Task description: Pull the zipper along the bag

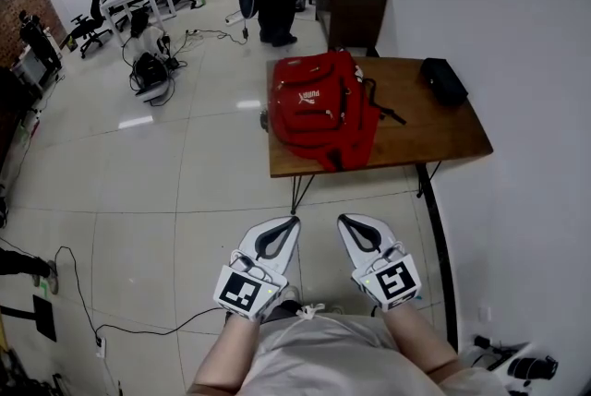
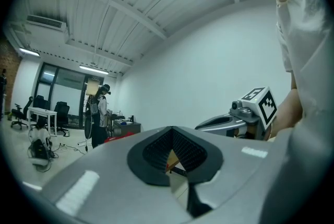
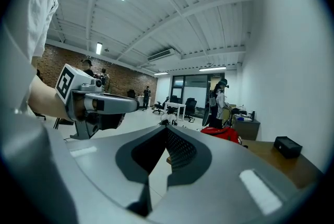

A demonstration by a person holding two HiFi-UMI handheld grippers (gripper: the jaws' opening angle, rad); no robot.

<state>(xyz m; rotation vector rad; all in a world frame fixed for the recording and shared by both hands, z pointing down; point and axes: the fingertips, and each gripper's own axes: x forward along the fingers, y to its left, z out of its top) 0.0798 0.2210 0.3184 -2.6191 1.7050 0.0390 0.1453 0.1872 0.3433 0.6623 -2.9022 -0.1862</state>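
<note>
The left gripper (image 1: 284,228) is held low in front of the person, jaws clenched on nothing. Well ahead of it, the red bag (image 1: 319,108) lies on the left part of the wooden table (image 1: 434,136). The right gripper (image 1: 351,224) sits just beside the left, jaws likewise closed and empty. A black pouch (image 1: 444,80) rests near the table's far right corner.

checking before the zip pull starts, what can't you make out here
Zipper pull on the red backpack: too small in the head view.
Backpack's far side: hidden by its own bulk, head view.
Black case: too small to identify in any view.
</note>
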